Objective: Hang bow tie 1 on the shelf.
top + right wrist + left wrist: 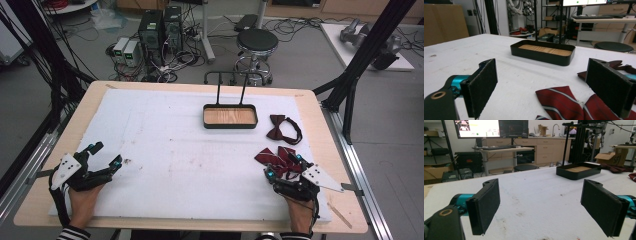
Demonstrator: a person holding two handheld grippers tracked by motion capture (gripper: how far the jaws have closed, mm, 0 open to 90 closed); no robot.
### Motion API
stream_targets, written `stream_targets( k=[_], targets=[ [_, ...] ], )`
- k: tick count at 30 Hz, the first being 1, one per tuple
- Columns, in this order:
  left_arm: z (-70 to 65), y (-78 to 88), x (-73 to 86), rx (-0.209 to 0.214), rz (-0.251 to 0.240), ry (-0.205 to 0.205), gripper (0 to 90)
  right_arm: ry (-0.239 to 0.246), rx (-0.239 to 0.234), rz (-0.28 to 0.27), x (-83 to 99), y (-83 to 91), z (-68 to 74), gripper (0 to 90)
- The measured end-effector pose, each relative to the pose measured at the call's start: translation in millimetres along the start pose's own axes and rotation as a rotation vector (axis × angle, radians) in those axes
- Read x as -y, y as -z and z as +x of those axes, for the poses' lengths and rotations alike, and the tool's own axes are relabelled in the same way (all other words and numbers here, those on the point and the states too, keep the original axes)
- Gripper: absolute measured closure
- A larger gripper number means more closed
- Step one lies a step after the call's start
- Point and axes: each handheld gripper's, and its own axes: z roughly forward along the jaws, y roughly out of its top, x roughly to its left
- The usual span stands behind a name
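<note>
Left gripper [540, 207] fingers [485, 207] spread wide above white table [541, 192].

A striped bow tie [276, 157] lies just ahead of the right gripper [284, 167]; the tray [230, 116] sits farther ahead, another bow tie [283, 128] to its right.

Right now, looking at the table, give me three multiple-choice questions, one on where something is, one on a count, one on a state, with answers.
1. Where does the striped dark red bow tie lie?
A. In the tray
B. Between the right gripper's jaws
C. Beside the left gripper

2. How many bow ties lie on the white foam mat?
A. One
B. Two
C. Four

3. How are the left gripper's jaws?
A. Spread apart, nothing between
B. Shut on a tie
C. Shut, holding nothing

Answers: 1 B, it lies between those open jaws. 2 B, the striped one and a plain dark red bow tie. 3 A, bare mat shows between them.
</note>
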Motion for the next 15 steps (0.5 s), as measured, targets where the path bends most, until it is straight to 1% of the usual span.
stream_targets(
  k=[1,3,6,7,9,11,12,13,14,15],
  targets=[
    [0.0,0.0,0.0,0.0,0.0,0.0,16.3,0.0,0.0,0.0,0.0,0.0,0.0,9.9],
    [-0.2,0.0,0.0,-0.001,0.001,-0.002,16.3,0.001,0.009,-0.012,-7.8,2.7,-1.0,9.9],
    [-0.5,0.0,0.0,-0.002,0.001,-0.002,16.3,0.005,0.02,-0.012,-12.7,3.8,-1.6,9.9],
    [-0.6,0.1,0.0,-0.002,0.001,-0.002,16.2,0.004,0.026,-0.006,-17.4,4.3,-2.7,9.9],
    [-0.5,0.3,0.1,-0.003,-0.003,-0.003,16.1,-0.002,0.024,-0.008,-21.0,4.7,-4.1,9.9],
    [-0.4,0.4,0.2,-0.002,-0.005,-0.002,16.1,0.003,0.022,-0.002,-22.7,4.6,-4.9,9.9],
    [-0.4,0.5,0.1,-0.002,-0.005,-0.002,16.1,0.012,0.024,0.029,-26.3,4.7,-6.7,9.9],
    [-0.5,0.5,0.1,-0.003,-0.004,-0.003,16.1,0.011,0.025,0.044,-28.2,4.9,-8.2,9.9],
    [-0.6,0.5,0.2,-0.003,-0.004,-0.005,16.1,0.011,0.025,0.044,-28.2,4.9,-8.2,9.9],
    [-0.7,0.5,0.1,-0.004,-0.004,-0.005,16.1,0.009,0.028,0.079,-32.3,4.9,-11.4,9.9]
  ],
)
